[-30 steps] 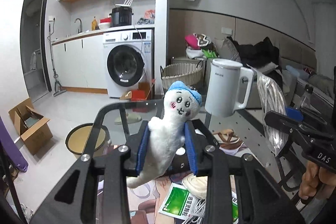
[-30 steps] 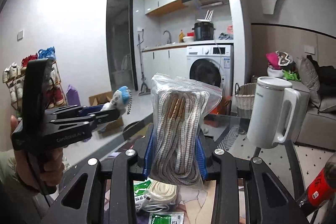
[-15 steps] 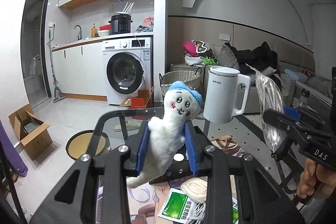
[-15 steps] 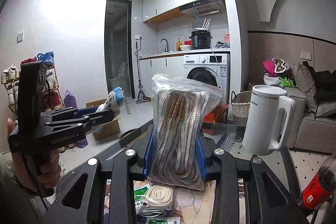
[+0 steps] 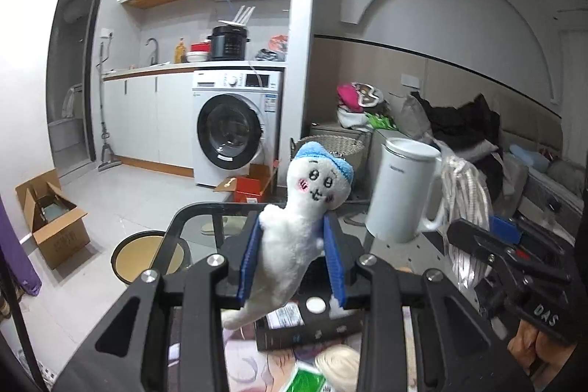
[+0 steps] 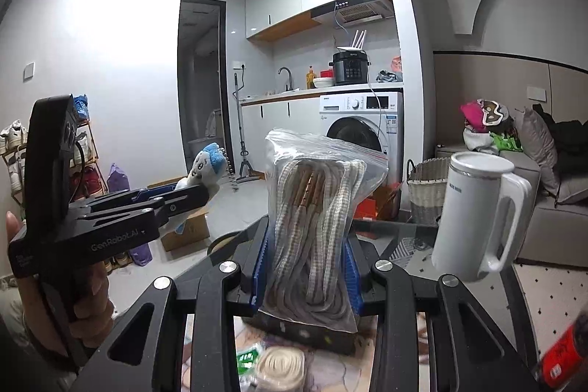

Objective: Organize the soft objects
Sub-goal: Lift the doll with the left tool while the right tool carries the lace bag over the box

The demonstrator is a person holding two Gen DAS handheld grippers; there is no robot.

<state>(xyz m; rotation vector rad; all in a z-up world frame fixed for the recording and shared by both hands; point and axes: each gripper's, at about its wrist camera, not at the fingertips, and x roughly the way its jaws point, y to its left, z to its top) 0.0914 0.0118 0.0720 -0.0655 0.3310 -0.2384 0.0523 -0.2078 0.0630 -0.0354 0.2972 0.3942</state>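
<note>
A glass-topped surface (image 5: 191, 226) with a dark rim sits low in both wrist views, cluttered with a coil of pale cord (image 6: 281, 368), a green packet (image 5: 307, 379) and a black box (image 5: 305, 318) on a printed mat. Nearest in the left view, the left claw (image 5: 292, 263) is clamped on a white plush toy (image 5: 294, 237) with a blue cap, its blue pads pressed into the body so the head stands above them and one leg dangles below. In the right view the right claw (image 6: 307, 276) is clamped on a clear zip bag of rope (image 6: 316, 226), held upright, the bag's base hanging just over the black box. Both soft things are lifted clear of the surface, so the step in hand looks like the carry: each item is picked up and not yet put anywhere. The next move would call for choosing a place for each, perhaps the woven basket (image 6: 428, 190) on the floor beyond the surface, though nothing shows which is meant, and for steering past the white lidded jug (image 6: 477, 219) standing at the far right of the surface. Farther off lie a round bin (image 5: 147, 256) and an open cardboard box (image 5: 51, 219) on the tiled floor, then a washing machine (image 5: 235, 131) under a counter with a black cooker, and a sofa heaped with clothes to the right.
</note>
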